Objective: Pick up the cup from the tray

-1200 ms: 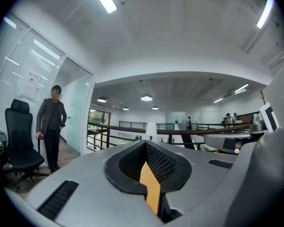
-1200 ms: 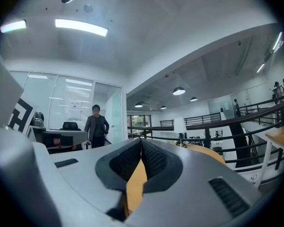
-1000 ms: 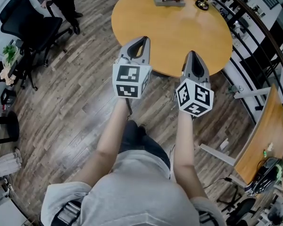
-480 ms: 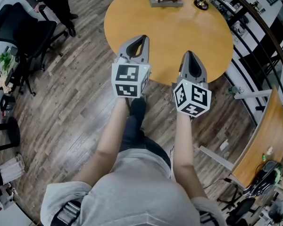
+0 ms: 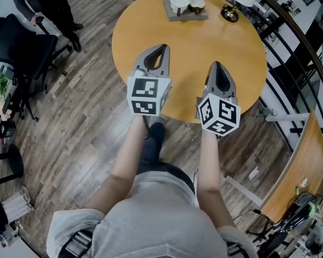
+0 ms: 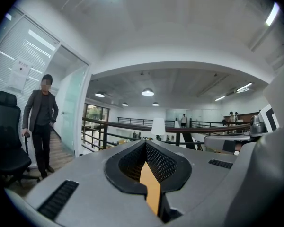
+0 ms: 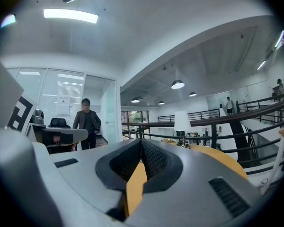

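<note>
1. over the last second the round orange wooden bench (image 5: 204, 42) has slid down the head view toward the person. the grey rectangular tray (image 5: 175, 17) has come nearer with it.
2. the left tongs (image 5: 161, 47) and right tongs (image 5: 217, 64) hung short of the bench's near rim before. now they reach over it, at about 7 and 5 o'clock of the bench top.
3. for the task, this reads as the walk-up closing the gap. no grasp has begun, and the tray is well apart from both tongs, across the bench.
4. the tray sits by the bench's 12 o'clock rim. the white round cup (image 5: 178, 3) stands on the tray's left half, untouched.
5. a second white cup with a brown inside (image 5: 196, 4) stands just beside it at its 3 o'clock. the task does not say which cup is meant.
6. left tongs: clenched, the black ribbed pads meeting at the tips. nothing is between them, and only a sliver of orange bench top shows through the slot behind the tips.
7. right tongs: also clenched tip to tip and empty, with the same orange sliver in the slot. neither pair touches the bench or anything on it.
8. in my judgement, whichever tongs goes for the cup must spread its pads before reaching the tray. as they stand, they would only nudge the cup.
</note>
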Tool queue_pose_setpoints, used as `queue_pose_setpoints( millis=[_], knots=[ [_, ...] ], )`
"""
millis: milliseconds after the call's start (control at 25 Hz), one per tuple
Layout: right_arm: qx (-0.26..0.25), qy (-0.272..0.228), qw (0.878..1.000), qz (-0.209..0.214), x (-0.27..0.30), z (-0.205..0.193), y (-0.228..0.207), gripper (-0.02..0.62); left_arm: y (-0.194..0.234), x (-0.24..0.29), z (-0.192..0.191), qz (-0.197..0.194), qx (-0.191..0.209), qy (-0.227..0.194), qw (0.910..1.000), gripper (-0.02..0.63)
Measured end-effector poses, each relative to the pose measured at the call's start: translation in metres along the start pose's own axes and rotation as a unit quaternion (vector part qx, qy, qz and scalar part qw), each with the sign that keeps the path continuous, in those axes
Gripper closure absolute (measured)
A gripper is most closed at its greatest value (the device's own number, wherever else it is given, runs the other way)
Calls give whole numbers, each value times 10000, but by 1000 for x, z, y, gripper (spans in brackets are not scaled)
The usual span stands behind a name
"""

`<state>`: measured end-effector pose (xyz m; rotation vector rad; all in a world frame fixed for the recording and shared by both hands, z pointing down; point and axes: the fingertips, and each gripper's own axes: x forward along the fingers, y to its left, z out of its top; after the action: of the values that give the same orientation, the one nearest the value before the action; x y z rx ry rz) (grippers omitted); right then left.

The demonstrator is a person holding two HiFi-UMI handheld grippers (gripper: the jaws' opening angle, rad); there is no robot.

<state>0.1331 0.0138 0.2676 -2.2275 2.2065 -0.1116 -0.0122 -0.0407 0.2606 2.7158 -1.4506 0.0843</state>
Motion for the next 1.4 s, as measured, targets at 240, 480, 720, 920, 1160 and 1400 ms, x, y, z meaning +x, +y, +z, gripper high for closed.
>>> queue_pose_setpoints(
  millis=[240,480,720,920,1160,1400],
  knots=[
    [-4,115,9999,9,69,-1,-1,588,40,59,-5,31,-80,162,9998,600],
    [28,278,9996,-50,129,-10,-14,588,66,117,-11,29,-160,287,9995,600],
    [-4,405,9992,-54,173,-21,-27,588,73,165,-15,-77,-124,347,9993,600],
    [-85,424,9990,-60,192,-19,-41,588,68,188,-16,-130,-138,363,9992,600],
    [-89,433,9990,35,217,-18,-63,588,60,217,-18,-26,-146,415,9990,600],
    [-92,469,9985,278,249,-20,-76,588,64,241,-25,205,-118,512,9984,600]
  ],
)
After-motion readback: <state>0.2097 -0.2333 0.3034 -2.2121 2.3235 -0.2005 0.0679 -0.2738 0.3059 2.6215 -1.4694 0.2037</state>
